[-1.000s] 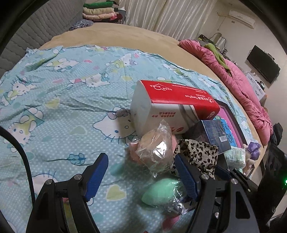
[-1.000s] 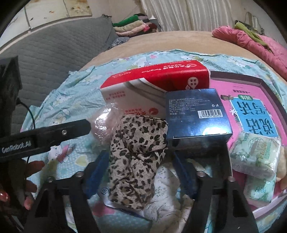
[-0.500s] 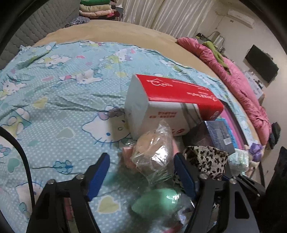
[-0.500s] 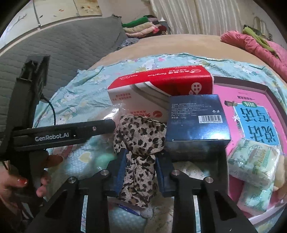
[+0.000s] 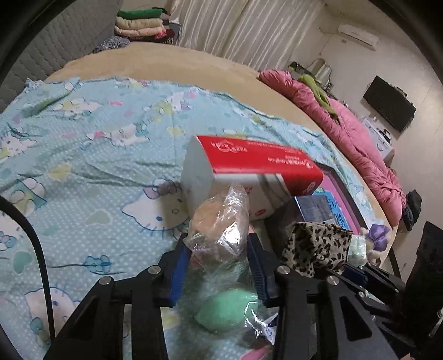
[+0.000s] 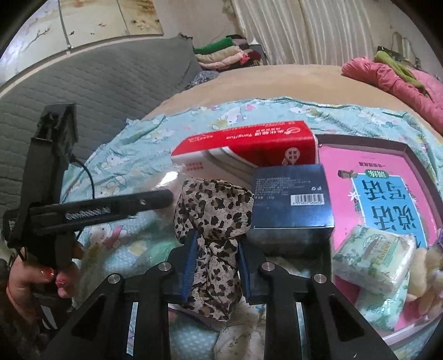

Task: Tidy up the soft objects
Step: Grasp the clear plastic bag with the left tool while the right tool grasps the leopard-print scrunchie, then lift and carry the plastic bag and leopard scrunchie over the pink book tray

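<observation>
Jaws of the right gripper (image 6: 216,260) pinch the leopard-print cloth (image 6: 214,210) to lift it; left gripper (image 5: 217,267) jaws are closing around the clear crinkly bag (image 5: 221,224) at twelve o'clock.

bed (image 5: 166,63) tan | curtains (image 5: 249,27) cream | headboard (image 6: 97,83) grey quilted | TV (image 5: 389,106) wall-mounted

- A home bedroom: a wide bed (image 5: 171,63) with a cartoon-cat sheet (image 5: 83,155) and a padded grey headboard (image 6: 105,83).
- A pink quilt (image 5: 357,138) is bunched at the bed's edge.
- Folded clothes (image 5: 141,23) are stacked beside pale curtains (image 5: 249,30).
- An air conditioner (image 5: 358,33) and a dark screen (image 5: 389,107) hang on the wall.
</observation>
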{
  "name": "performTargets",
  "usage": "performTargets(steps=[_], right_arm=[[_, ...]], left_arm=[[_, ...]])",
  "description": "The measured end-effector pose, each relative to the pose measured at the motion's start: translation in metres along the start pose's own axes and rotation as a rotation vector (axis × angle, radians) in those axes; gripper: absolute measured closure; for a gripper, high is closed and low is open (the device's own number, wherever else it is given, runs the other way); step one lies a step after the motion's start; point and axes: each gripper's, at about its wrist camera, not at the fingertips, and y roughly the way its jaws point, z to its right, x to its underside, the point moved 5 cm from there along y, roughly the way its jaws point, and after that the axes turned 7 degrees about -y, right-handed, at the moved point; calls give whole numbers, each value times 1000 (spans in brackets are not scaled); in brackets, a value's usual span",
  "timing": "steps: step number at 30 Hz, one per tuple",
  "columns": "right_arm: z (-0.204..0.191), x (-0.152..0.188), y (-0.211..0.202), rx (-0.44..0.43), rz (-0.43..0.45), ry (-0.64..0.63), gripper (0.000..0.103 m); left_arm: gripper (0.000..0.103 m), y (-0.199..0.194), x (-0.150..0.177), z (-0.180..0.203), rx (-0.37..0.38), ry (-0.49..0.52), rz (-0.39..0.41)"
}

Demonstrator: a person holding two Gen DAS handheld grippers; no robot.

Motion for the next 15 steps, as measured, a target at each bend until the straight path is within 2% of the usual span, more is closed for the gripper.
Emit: performTargets(steps=[7,15], right_arm=[[3,-8,-15,-8,48,9,76],[8,-20,-35,-2,112,5,76]], left_arm=[[62,-19,5,-4,-25,-10,18],[62,-42,9,14,-51,26,59]])
